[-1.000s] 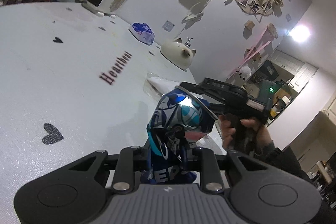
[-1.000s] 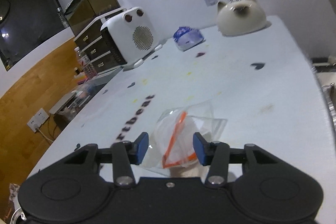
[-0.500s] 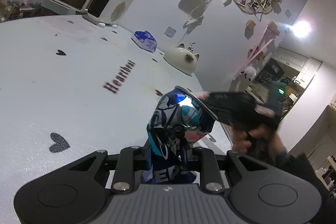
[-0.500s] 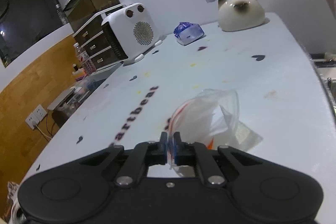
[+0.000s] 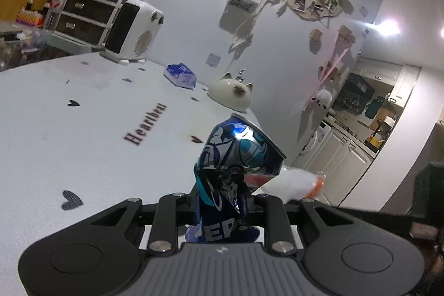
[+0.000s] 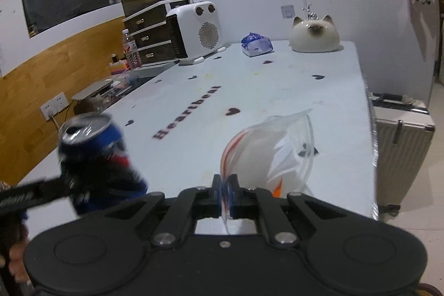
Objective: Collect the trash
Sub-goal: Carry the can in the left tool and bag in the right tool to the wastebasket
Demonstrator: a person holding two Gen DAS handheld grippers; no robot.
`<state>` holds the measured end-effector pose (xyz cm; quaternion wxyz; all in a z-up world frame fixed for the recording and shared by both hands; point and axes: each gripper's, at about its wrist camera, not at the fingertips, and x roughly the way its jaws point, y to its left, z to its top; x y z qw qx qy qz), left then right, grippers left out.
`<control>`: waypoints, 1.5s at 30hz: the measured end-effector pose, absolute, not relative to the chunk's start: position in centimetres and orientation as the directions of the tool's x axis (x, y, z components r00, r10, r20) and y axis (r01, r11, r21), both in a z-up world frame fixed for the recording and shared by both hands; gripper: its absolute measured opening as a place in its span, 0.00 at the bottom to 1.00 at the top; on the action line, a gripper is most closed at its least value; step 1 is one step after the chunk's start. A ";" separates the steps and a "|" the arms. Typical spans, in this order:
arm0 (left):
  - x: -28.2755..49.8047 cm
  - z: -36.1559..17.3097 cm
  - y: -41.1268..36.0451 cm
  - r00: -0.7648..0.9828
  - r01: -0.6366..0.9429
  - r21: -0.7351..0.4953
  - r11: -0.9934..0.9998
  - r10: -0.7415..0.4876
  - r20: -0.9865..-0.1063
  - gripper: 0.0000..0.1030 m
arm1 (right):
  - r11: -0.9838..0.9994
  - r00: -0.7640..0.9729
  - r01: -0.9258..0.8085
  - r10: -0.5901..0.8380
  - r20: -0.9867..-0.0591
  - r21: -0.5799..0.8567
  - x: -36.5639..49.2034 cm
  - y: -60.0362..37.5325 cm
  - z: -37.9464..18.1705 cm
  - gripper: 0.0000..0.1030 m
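Our left gripper clamps the crushed blue can, raised above the table. Our right gripper pinches the clear plastic bag, which projects ahead of its tips.

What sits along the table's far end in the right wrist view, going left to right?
White heater → blue tissue pack → cat-shaped ceramic ornament, all on the table.
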<state>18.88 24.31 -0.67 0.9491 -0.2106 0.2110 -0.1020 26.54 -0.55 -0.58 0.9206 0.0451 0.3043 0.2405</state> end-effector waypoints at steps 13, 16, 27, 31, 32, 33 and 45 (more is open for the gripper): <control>13.7 -0.7 18.2 0.891 0.074 -0.340 0.938 -0.215 -0.400 0.25 | 0.903 0.758 -0.403 0.421 -0.498 0.149 17.3 -4.7 1.5 0.05; 12.7 -0.7 17.5 0.880 0.069 -0.345 0.936 -0.220 -0.421 0.25 | 0.905 0.767 -0.397 0.418 -0.487 0.151 16.1 -6.2 1.9 0.05; 9.0 0.8 13.1 0.895 0.055 -0.243 0.968 -0.156 -0.418 0.25 | 0.917 0.801 -0.375 0.394 -0.451 0.135 10.9 -10.8 2.0 0.05; 7.7 1.2 11.1 0.900 0.060 -0.218 0.974 -0.148 -0.410 0.25 | 0.917 0.808 -0.376 0.394 -0.438 0.133 9.2 -12.3 2.0 0.05; 7.3 1.2 10.6 0.900 0.065 -0.215 0.974 -0.150 -0.409 0.25 | 0.918 0.811 -0.373 0.392 -0.435 0.131 8.7 -12.8 2.0 0.05; 7.1 1.3 10.1 0.899 0.071 -0.214 0.974 -0.155 -0.409 0.25 | 0.919 0.813 -0.371 0.390 -0.432 0.131 8.4 -13.1 2.0 0.05; 4.5 0.9 3.2 0.894 0.160 -0.194 0.968 -0.226 -0.387 0.25 | 0.951 0.848 -0.280 0.308 -0.431 0.129 4.2 -19.8 0.6 0.05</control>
